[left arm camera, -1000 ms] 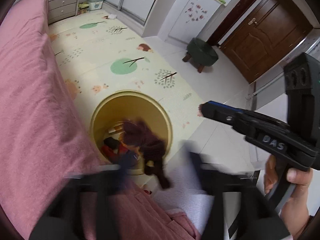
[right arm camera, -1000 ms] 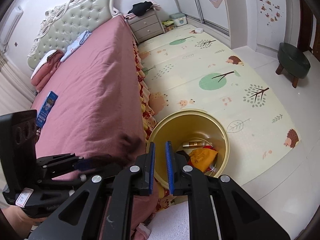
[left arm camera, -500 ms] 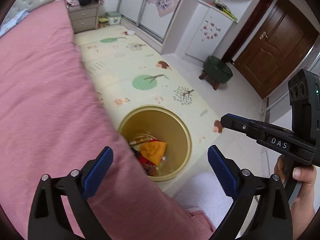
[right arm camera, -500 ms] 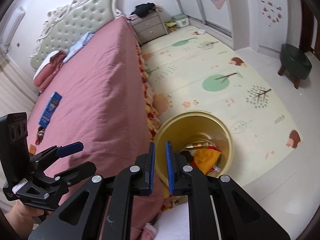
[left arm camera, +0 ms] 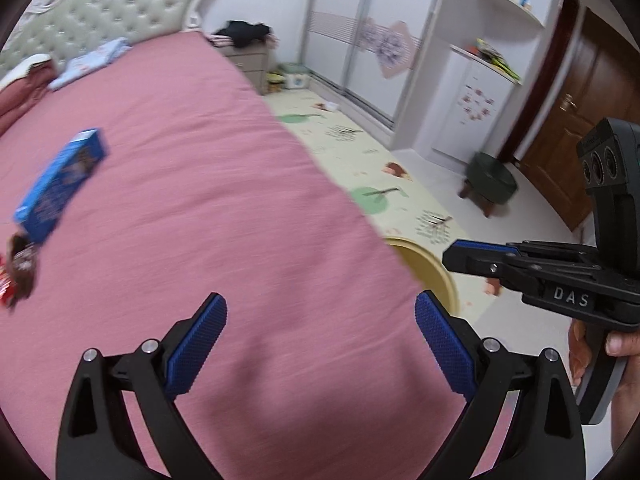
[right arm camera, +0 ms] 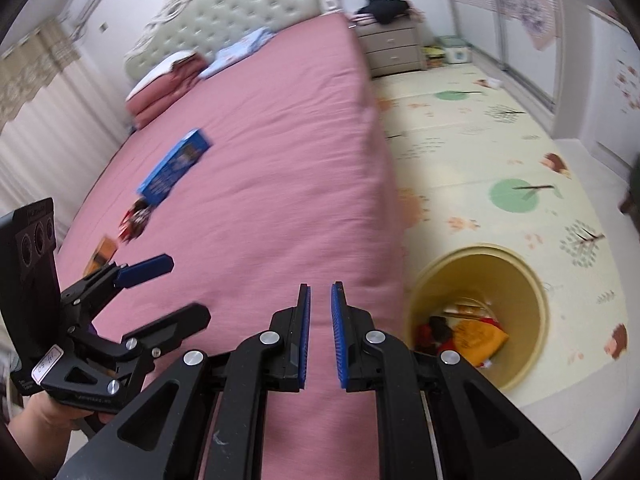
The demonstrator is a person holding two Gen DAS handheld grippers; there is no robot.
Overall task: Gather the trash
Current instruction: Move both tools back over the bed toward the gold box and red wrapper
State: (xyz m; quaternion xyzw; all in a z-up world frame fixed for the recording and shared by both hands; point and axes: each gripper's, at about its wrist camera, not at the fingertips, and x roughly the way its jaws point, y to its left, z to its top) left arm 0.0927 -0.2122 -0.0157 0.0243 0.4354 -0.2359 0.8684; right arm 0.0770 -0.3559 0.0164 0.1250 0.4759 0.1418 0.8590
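2 empty grippers, left gripper (left arm camera: 320,340) spread, right gripper (right arm camera: 320,332) closed, over bed (left arm camera: 208,184).

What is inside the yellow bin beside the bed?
The yellow bin holds an orange-yellow wrapper, a dark item and red scraps. Whatever lies beneath these is covered, and the near wall hides part of the bottom.

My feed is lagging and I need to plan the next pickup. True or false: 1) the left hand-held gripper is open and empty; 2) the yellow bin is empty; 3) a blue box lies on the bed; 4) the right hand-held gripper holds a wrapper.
1) True: the left hand-held gripper is wide open with nothing between its pads.
2) False: the yellow bin holds orange and red trash.
3) True: the blue box lies on the pink bed.
4) False: the right hand-held gripper is shut and empty.
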